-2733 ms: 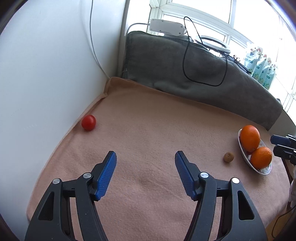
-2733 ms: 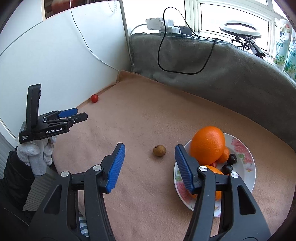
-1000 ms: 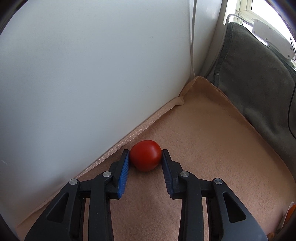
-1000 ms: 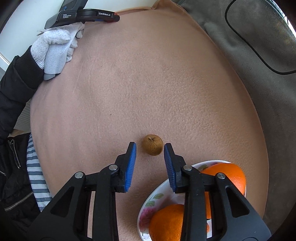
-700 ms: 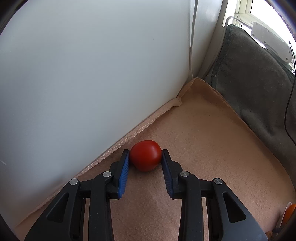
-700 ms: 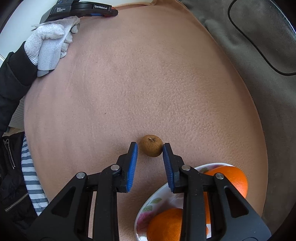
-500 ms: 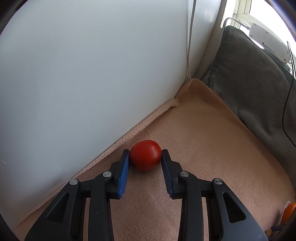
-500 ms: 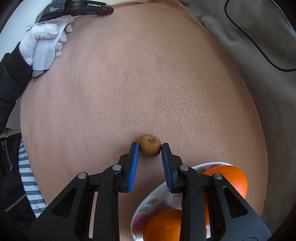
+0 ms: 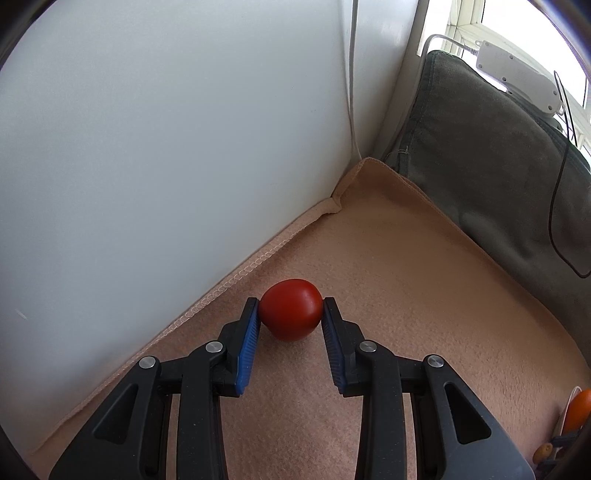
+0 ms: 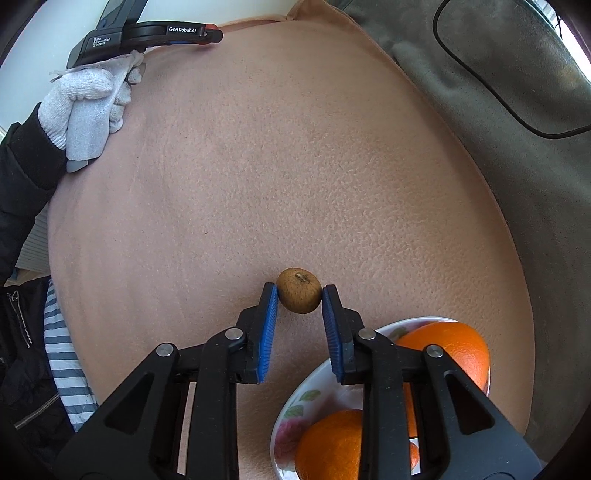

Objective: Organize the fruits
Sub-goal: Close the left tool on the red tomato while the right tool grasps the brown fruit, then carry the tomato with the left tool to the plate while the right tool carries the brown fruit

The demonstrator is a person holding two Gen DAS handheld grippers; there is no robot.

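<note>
A red tomato (image 9: 290,309) rests on the peach blanket (image 9: 424,295) close to the white wall, and my left gripper (image 9: 290,308) is shut on it, both blue pads against its sides. In the right wrist view a small brown round fruit (image 10: 299,290) lies on the blanket just left of a flowered plate (image 10: 295,417) holding two oranges (image 10: 448,350). My right gripper (image 10: 300,295) is shut on the brown fruit, pointing steeply down. The left gripper (image 10: 207,33) also shows far off at the top left, in a white-gloved hand (image 10: 86,107).
A white wall (image 9: 166,147) runs close along the left of the tomato. A grey cushion (image 9: 498,177) with a black cable (image 9: 554,206) and a white power strip (image 9: 513,79) bounds the far side. A dark sleeve (image 10: 26,173) and striped cloth (image 10: 62,365) lie at the left edge.
My right gripper's pads have closed from a small gap onto the brown fruit. The left gripper stays shut on the tomato, with the view turned slightly toward the cushion.
</note>
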